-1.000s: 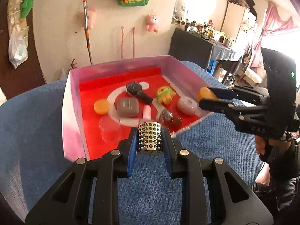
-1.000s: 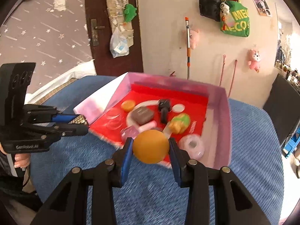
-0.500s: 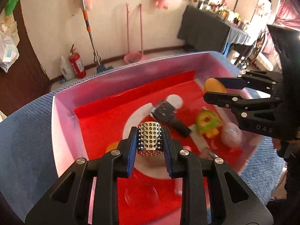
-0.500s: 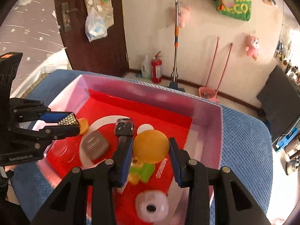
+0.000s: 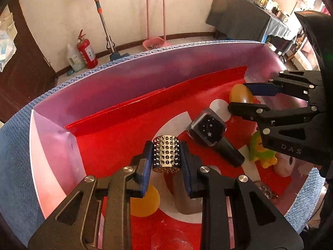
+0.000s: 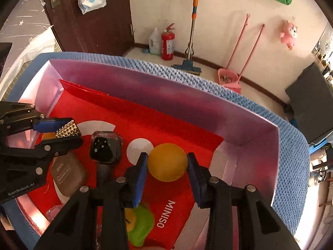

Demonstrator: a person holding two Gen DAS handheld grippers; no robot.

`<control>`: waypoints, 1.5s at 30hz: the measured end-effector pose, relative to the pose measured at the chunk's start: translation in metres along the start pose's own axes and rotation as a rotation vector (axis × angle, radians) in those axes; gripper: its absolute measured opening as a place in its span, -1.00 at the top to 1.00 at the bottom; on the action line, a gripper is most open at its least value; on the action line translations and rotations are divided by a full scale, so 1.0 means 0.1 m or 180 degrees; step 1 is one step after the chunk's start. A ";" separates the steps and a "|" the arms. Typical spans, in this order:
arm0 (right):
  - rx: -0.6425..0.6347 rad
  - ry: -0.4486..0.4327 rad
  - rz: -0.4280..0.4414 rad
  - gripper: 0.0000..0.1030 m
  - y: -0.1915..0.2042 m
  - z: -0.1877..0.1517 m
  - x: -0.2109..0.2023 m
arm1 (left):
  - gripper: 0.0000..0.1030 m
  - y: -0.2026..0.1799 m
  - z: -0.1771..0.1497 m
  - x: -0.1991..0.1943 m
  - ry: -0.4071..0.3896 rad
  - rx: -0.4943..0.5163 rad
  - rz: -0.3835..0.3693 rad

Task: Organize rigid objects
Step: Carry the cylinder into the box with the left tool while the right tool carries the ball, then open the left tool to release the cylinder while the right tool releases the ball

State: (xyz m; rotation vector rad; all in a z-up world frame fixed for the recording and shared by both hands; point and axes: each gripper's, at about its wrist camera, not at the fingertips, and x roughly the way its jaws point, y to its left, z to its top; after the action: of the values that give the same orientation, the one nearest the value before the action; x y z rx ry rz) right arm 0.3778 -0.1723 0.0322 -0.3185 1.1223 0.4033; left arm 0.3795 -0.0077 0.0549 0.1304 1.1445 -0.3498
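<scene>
My left gripper (image 5: 166, 156) is shut on a gold studded cylinder (image 5: 166, 155), held over the red floor of the pink-walled box (image 5: 145, 77). In the right wrist view the same left gripper (image 6: 66, 132) shows at the left with the studded cylinder (image 6: 67, 130) between its pads. My right gripper (image 6: 167, 162) is shut on an orange ball (image 6: 167, 162) above the box's far right part; the left wrist view shows that ball (image 5: 240, 93) in the right gripper (image 5: 242, 98). A black watch (image 5: 210, 132) lies between the two.
On the red liner (image 6: 166, 129) lie a taupe case (image 6: 66, 173), a green and yellow toy (image 6: 139, 227), a second orange ball (image 5: 145, 201), a clear cup (image 5: 172, 239) and a pale pink ring (image 5: 285, 164). The box stands on a blue textured surface (image 6: 291, 166).
Both grippers moved forward from the near side of the box to over its inside, tilting further down, each still holding its object.
</scene>
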 end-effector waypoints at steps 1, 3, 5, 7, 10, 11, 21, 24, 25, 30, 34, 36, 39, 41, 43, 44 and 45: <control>-0.0006 0.0016 0.0001 0.22 0.00 0.02 0.01 | 0.53 -0.01 0.00 0.00 -0.0002 0.0003 0.0001; -0.0030 0.0050 -0.0031 0.22 0.01 0.03 0.03 | 0.53 -0.02 0.00 0.00 -0.0003 0.0014 0.0016; -0.0052 0.0076 -0.0059 0.22 0.02 0.03 0.05 | 0.53 -0.03 0.01 0.00 -0.0005 0.0015 0.0023; -0.0069 0.0064 -0.0074 0.22 0.04 0.03 0.04 | 0.53 -0.03 0.01 0.00 -0.0006 0.0019 0.0030; -0.0075 0.0059 -0.0087 0.22 0.07 0.04 0.03 | 0.53 -0.04 0.01 0.01 -0.0019 0.0037 0.0049; -0.0079 0.0057 -0.0090 0.22 0.07 0.03 0.03 | 0.53 -0.04 0.01 0.01 -0.0025 0.0045 0.0054; -0.0095 0.0053 -0.0095 0.21 0.09 0.02 0.03 | 0.53 -0.05 0.00 0.00 -0.0035 0.0041 0.0057; -0.0091 0.0053 -0.0091 0.19 0.09 0.02 0.03 | 0.53 -0.05 0.00 -0.01 -0.0037 0.0042 0.0058; -0.0092 0.0052 -0.0093 0.18 0.09 0.02 0.03 | 0.53 -0.05 0.00 -0.01 -0.0033 0.0031 0.0051; -0.0094 0.0039 -0.0105 0.08 0.09 0.03 0.03 | 0.53 0.00 0.03 -0.01 -0.0031 -0.0012 0.0009; -0.0083 0.0027 -0.0100 0.07 0.08 0.04 0.03 | 0.53 0.03 0.04 -0.03 -0.0034 -0.0039 -0.0029; -0.0074 0.0014 -0.0090 0.07 0.07 0.04 0.02 | 0.53 0.04 0.04 -0.05 -0.0044 -0.0047 -0.0045; -0.0074 -0.0011 -0.0103 0.05 0.07 0.04 -0.01 | 0.52 0.04 0.03 -0.10 -0.0078 -0.0053 -0.0065; -0.0075 -0.0039 -0.0116 -0.02 0.07 0.03 -0.04 | 0.52 0.03 0.03 -0.14 -0.0116 -0.0050 -0.0053; -0.0067 -0.0077 -0.0124 -0.08 0.06 0.02 -0.09 | 0.52 0.04 0.03 -0.18 -0.0155 -0.0052 -0.0032; -0.0062 -0.0099 -0.0131 -0.08 0.06 0.02 -0.12 | 0.52 0.03 0.02 -0.20 -0.0174 -0.0053 -0.0022; -0.0055 -0.0114 -0.0136 -0.09 0.05 0.02 -0.15 | 0.52 0.03 0.02 -0.21 -0.0182 -0.0057 -0.0015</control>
State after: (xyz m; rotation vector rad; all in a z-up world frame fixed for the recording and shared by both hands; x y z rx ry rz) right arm 0.3713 -0.1695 0.0460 -0.3487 1.0757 0.3797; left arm 0.3740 -0.0012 0.0745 0.1014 1.0915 -0.3454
